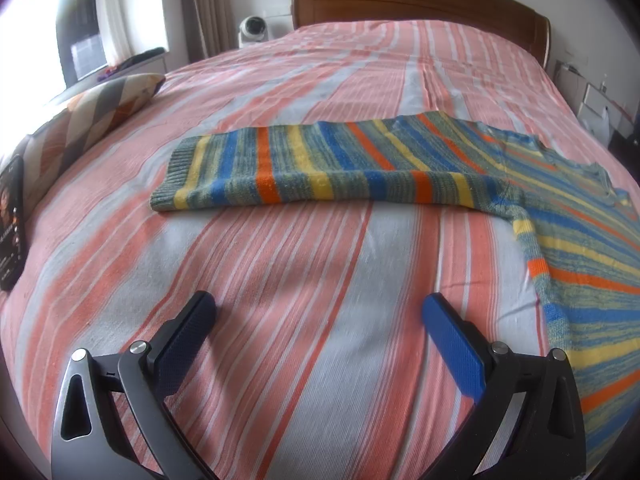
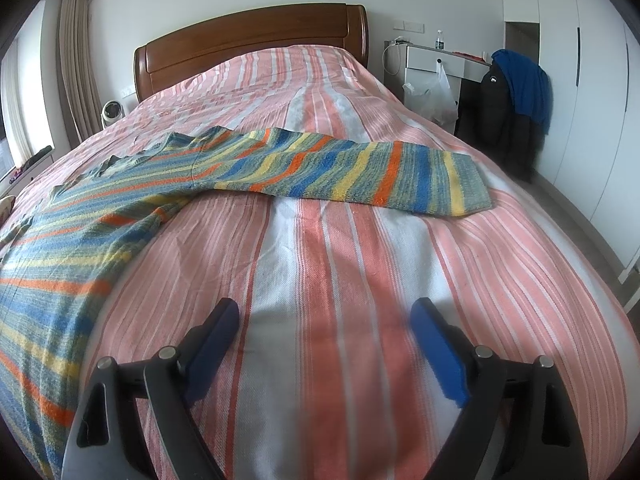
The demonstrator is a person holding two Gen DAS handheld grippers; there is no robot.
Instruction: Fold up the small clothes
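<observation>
A striped knit sweater (image 1: 592, 240) in blue, yellow, orange and grey-green lies flat on the bed. In the left wrist view one sleeve (image 1: 320, 168) stretches out to the left, ahead of my left gripper (image 1: 318, 308), which is open and empty above the bedspread. In the right wrist view the sweater (image 2: 80, 232) lies at the left and its other sleeve (image 2: 360, 172) stretches to the right. My right gripper (image 2: 324, 312) is open and empty, hovering over bare bedspread in front of that sleeve.
The bed has a pink, orange and white striped cover (image 1: 280, 340) and a wooden headboard (image 2: 256, 44). A patterned pillow (image 1: 92, 116) and a phone (image 1: 12, 216) lie at the bed's left edge. A chair draped with clothes (image 2: 516, 96) stands right of the bed.
</observation>
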